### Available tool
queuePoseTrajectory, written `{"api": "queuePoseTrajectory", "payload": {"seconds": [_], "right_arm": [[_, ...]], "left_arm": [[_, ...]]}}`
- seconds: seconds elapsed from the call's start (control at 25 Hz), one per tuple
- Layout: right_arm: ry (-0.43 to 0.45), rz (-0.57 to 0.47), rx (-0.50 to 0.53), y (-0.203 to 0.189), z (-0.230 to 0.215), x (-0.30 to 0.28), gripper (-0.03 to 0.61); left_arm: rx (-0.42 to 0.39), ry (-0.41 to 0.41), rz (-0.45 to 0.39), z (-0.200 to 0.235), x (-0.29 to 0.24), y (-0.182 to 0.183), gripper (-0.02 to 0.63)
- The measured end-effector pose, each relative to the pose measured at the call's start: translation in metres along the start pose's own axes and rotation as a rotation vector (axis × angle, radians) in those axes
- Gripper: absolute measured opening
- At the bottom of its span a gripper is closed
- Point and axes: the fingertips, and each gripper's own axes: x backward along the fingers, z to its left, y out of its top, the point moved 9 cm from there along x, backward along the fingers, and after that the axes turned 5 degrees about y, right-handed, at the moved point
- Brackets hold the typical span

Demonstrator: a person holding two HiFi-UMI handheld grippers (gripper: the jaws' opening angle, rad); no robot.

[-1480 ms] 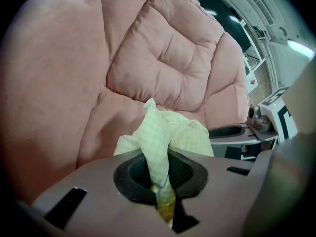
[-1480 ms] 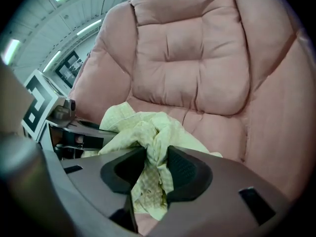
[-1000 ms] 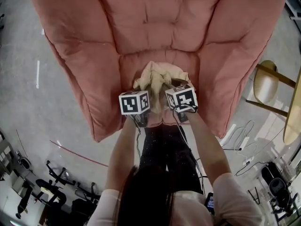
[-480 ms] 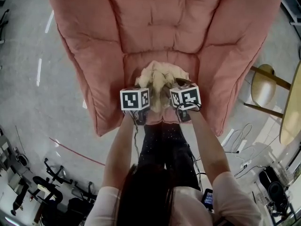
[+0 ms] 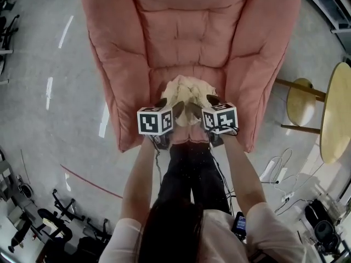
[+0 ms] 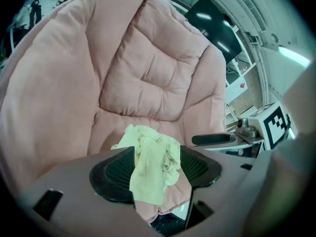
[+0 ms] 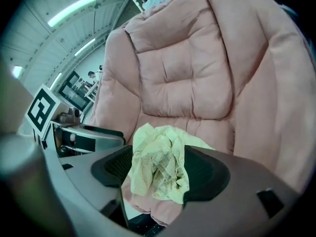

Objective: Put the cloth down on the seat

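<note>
The cloth (image 5: 186, 93) sits in a crumpled heap at the front of the pink seat (image 5: 164, 74), in the middle of the head view. It lies just above my two tools in that frame, right between them. My left gripper (image 5: 170, 109) and my right gripper (image 5: 199, 108) are equally near it. The heap has no real long side. Both tools have their jaws spread wide and pinch nothing. A second ago they sat low on the cloth. The jaws have just been opening, and now the tools are lifted off it.
</note>
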Motion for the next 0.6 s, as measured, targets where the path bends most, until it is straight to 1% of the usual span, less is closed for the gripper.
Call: {"api": "queuePoseTrajectory", "payload": {"seconds": [0.12, 0.2, 0.36, 0.6], "right_arm": [[-0.002, -0.031, 0.021, 0.003, 0.017, 0.023, 0.316], [-0.010, -0.046, 0.052, 0.006, 0.030, 0.040, 0.315], [-0.048, -0.108, 0.136, 0.022, 0.051, 0.075, 0.316], [-0.099, -0.206, 0.210, 0.034, 0.085, 0.129, 0.314]], "left_arm": [[-0.037, -0.011, -0.041, -0.016, 0.027, -0.001, 0.287], [-0.065, -0.022, -0.072, -0.029, 0.048, -0.002, 0.287], [-0.141, -0.037, -0.166, -0.048, 0.088, 0.007, 0.287], [-0.202, -0.052, -0.303, -0.075, 0.150, 0.017, 0.285]]}}
